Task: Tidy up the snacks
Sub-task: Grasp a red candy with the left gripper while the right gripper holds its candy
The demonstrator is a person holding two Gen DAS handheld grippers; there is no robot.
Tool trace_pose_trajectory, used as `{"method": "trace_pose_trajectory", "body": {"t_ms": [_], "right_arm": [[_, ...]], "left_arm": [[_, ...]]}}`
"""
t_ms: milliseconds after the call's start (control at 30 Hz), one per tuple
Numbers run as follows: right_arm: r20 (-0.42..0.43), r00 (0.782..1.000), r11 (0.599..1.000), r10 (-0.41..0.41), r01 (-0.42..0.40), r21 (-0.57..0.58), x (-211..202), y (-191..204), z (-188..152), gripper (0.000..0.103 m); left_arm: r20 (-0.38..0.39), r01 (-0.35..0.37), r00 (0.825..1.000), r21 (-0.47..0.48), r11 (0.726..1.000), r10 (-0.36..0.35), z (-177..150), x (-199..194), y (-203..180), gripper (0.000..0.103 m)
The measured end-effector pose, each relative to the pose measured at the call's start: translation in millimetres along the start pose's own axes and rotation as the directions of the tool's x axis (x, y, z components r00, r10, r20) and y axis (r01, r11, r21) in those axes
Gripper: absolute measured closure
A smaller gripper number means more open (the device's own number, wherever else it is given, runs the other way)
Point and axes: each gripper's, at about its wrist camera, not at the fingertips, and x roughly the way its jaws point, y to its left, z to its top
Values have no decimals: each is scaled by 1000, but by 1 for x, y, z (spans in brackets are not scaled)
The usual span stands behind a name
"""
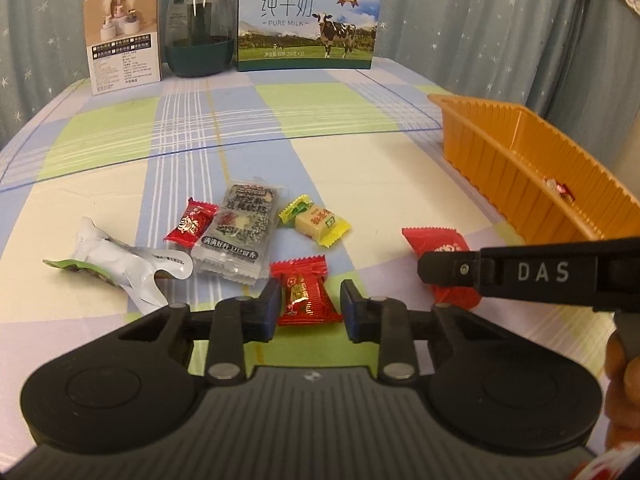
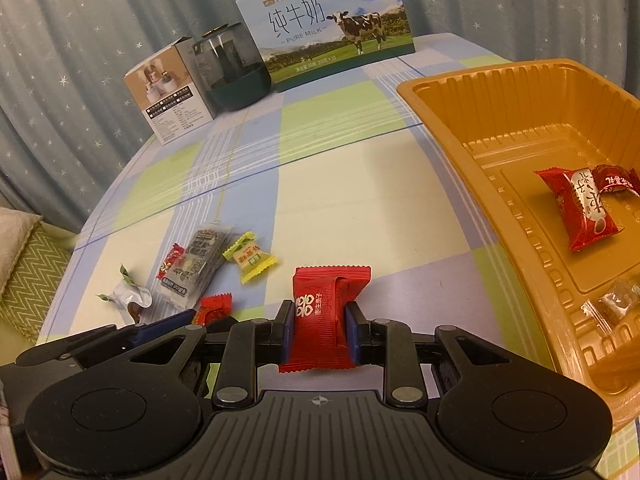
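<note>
On a checked tablecloth, an orange tray stands at the right edge of the table, well to the right of a loose cluster of wrapped snacks. It already holds a red packet, a dark red sweet and a small brown one.

The right gripper is clamped on a red snack packet, the pads pressing its two flat sides; the packet's long axis runs upright between the fingers, one crimped end at the top. The tray lies just to the right of it and slightly farther out, so this hand is much the nearer to it.

The left gripper brackets a small red candy that lies on the cloth. The candy's long axis runs away from the camera, along the fingers, with crimped ends near and far. The left pad touches the wrapper; a sliver of gap shows at the right pad, so the grip looks not yet made.
</note>
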Motion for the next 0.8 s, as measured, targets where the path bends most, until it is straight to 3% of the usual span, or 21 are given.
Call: {"method": "trace_pose_trajectory", "body": {"t_ms": [100, 367, 800], "right_arm": [[-3, 1000, 1000, 2, -2, -9, 1, 2, -1, 77], [31, 999, 998, 16, -14, -61, -12, 16, -1, 77], [112, 993, 994, -20, 32, -107, -91, 28, -31, 77]], "left_arm": [[-1, -18, 1000, 17, 1000, 18, -2, -2, -2, 83], [12, -14, 1000, -2, 1000, 14, 0, -22, 0, 84], [32, -8, 999, -46, 999, 10, -8, -89, -19, 84]]}}
